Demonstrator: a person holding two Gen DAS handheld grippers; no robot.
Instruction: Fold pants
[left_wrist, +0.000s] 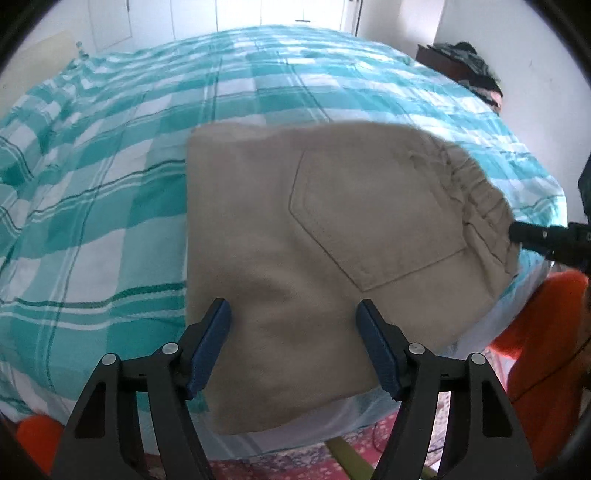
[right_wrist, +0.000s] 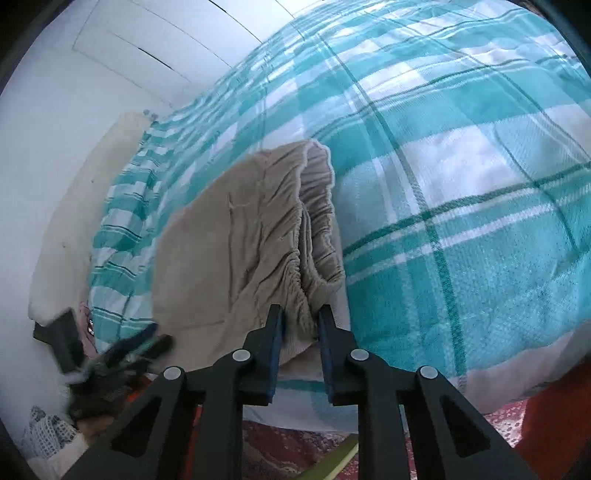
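Beige pants (left_wrist: 314, 229) lie folded into a compact rectangle near the front edge of the bed, back pocket (left_wrist: 373, 214) facing up. My left gripper (left_wrist: 293, 314) hovers over the pants' near end, its blue pads wide apart and open, with nothing pinched. In the right wrist view the gathered elastic waistband (right_wrist: 306, 236) runs up from my right gripper (right_wrist: 300, 314), whose narrow jaws are shut on a bunch of that waistband. The right gripper's tip (left_wrist: 524, 234) shows at the waistband's right edge. The left gripper (right_wrist: 125, 350) appears blurred at lower left.
A teal and white plaid blanket (left_wrist: 122, 184) covers the bed. Dark clothes (left_wrist: 469, 62) are piled on furniture at the back right. A person's orange garment (left_wrist: 546, 332) stands by the bed's right corner, over a red patterned rug (left_wrist: 295, 465). White cupboard doors (right_wrist: 129, 48) line the wall.
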